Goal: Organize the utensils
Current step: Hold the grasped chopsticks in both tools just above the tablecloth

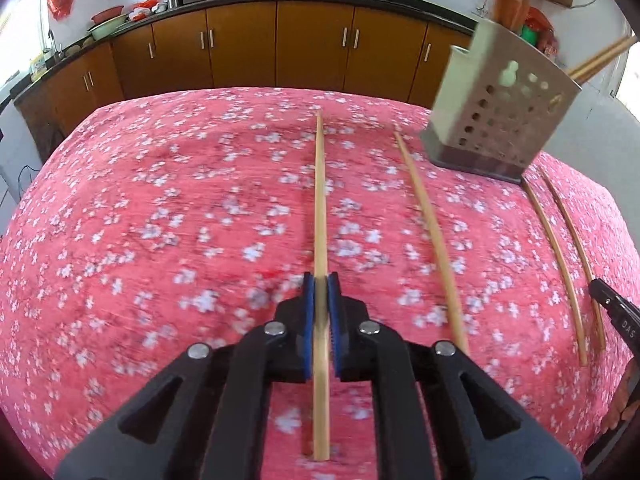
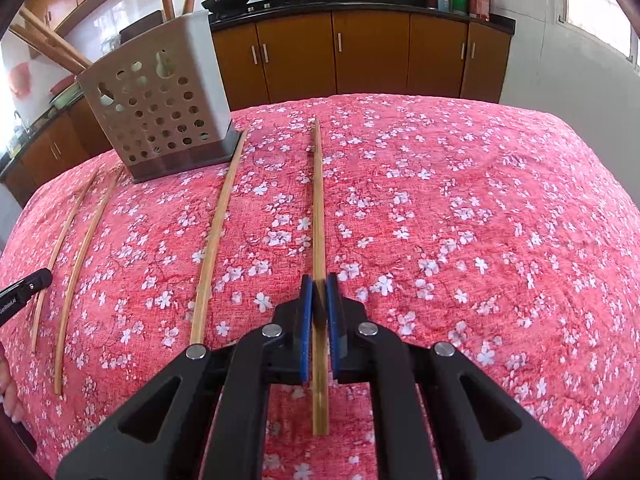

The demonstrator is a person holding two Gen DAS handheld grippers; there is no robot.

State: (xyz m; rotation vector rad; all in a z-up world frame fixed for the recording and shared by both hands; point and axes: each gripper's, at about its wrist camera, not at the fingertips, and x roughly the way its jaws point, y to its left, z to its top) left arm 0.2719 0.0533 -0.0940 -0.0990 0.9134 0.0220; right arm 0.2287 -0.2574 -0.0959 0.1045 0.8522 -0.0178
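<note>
My left gripper [image 1: 321,280] is shut on a wooden chopstick [image 1: 319,200] that points straight ahead over the pink flowered tablecloth. My right gripper [image 2: 319,280] is shut on another chopstick [image 2: 318,200] the same way. A perforated metal utensil holder [image 1: 500,116] stands at the far right in the left wrist view and at the far left in the right wrist view [image 2: 160,112], with chopsticks sticking out of its top. Loose chopsticks lie on the cloth between the grippers: one [image 1: 432,236] beside my left gripper, two [image 1: 560,264] further right; three show in the right wrist view [image 2: 216,236].
The table [image 1: 160,200] has a pink cloth with white flowers and drops off at the far edge. Brown kitchen cabinets [image 1: 280,40] with a dark counter, woks and bottles stand behind it. The right gripper's tip [image 1: 612,304] shows at the right edge.
</note>
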